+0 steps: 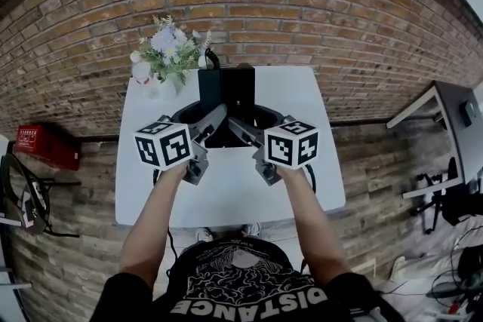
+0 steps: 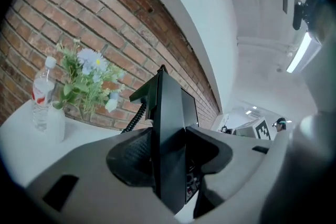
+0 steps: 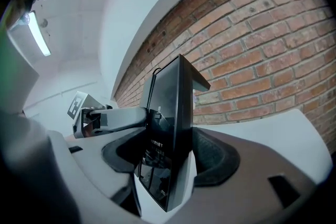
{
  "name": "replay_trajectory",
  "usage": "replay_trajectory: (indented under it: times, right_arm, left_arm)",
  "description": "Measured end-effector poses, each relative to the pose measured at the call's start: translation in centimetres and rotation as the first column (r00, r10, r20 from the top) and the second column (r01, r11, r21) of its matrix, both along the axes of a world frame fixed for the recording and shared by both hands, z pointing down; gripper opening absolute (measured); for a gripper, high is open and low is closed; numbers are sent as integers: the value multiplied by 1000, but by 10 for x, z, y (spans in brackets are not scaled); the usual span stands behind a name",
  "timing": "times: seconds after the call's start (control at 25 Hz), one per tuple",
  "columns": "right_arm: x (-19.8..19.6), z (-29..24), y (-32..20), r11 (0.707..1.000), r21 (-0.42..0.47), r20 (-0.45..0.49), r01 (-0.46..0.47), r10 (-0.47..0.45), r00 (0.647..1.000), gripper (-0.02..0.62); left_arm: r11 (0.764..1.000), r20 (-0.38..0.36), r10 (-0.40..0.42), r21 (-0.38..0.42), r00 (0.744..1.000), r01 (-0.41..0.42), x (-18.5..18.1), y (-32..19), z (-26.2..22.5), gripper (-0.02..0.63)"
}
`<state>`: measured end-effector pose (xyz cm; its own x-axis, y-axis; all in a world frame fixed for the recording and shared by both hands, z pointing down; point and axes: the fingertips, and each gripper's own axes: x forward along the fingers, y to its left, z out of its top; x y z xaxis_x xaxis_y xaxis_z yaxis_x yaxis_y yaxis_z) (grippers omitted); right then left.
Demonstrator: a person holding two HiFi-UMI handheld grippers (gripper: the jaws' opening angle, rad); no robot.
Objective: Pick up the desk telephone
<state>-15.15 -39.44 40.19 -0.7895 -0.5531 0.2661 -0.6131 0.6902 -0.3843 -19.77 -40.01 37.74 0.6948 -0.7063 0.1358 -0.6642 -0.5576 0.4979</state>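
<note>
The black desk telephone (image 1: 225,94) hangs above the white table (image 1: 302,185), gripped from both sides. My left gripper (image 1: 213,121) is shut on its left edge, and my right gripper (image 1: 241,126) is shut on its right edge. In the left gripper view the telephone (image 2: 170,113) stands edge-on between the jaws of the left gripper (image 2: 170,157), with its coiled cord (image 2: 134,117) trailing behind. In the right gripper view the telephone's (image 3: 170,107) glossy key face shows, clamped in the right gripper (image 3: 168,157). The left gripper's arm (image 3: 113,119) reaches in from the far side.
A white vase of flowers (image 1: 167,49) and a water bottle (image 1: 141,73) stand at the table's back left corner, against the brick wall (image 1: 302,4). A red box (image 1: 47,145) lies on the floor at left. Another desk (image 1: 453,124) stands at right.
</note>
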Motion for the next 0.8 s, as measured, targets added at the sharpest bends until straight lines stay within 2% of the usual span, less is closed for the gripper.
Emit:
replay_trajectory:
  times: [0.32,0.6,0.8]
  right_arm:
    - [-8,-65,-1,988,157,16,-9,7,1000,272]
    - [-10,-111,8,964,267,39,-3,-8,999,273]
    - [-10,-129,16,945,326,30,3,-13,999,273]
  left_arm:
    - [987,-3,-17,157,1000,18,-8,3,-67,194]
    - [959,18,-44,280,999,37,-9,16,-115,195]
    - [942,14,-53,334,998,46,-8,26,-133,195]
